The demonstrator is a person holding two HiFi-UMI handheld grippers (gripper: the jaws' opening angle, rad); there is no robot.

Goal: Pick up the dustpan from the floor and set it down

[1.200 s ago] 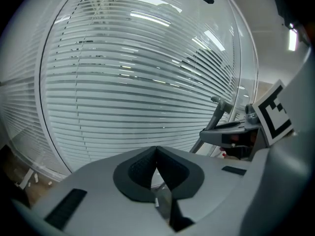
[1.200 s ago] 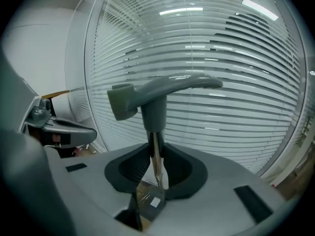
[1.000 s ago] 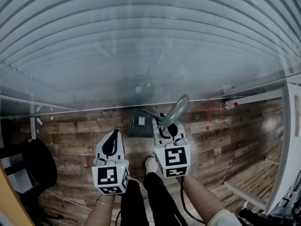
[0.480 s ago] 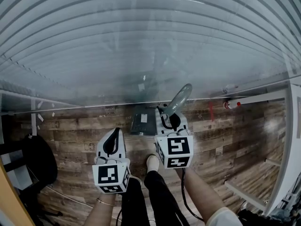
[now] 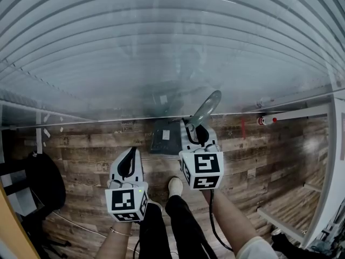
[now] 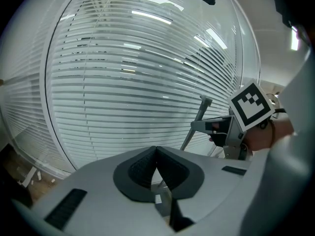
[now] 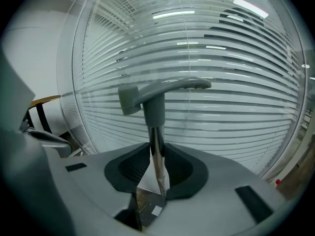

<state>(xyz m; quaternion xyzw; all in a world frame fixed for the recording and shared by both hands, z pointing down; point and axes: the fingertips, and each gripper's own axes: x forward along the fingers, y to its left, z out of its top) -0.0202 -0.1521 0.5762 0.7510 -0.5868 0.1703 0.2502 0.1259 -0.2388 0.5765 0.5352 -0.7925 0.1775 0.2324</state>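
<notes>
Slippage threatens — your right tongs (image 7: 157, 155) clamp the dustpan (image 5: 164, 140) only by its thin pole (image 7: 155, 132), so it could twist toward the glass wall (image 5: 161, 63); left tongs (image 6: 156, 155) sit closed, empty.

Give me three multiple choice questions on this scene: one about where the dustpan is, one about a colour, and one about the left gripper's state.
1. Where is the dustpan's dark pan?
A. At the foot of the glass wall with blinds
B. Behind the person's feet
C. On a shelf

2. What colour is the handle grip at the top of the dustpan's pole?
A. Red
B. Grey
C. Yellow

3. What state is the left gripper in?
A. Shut on the pole
B. Wide open
C. Jaws together, nothing between them

Answers: 1 A, since the head view shows the pan where the wooden floor meets the wall. 2 B, as the right gripper view shows a grey grip. 3 C, as the left gripper view shows its pads meeting with nothing between them.
</notes>
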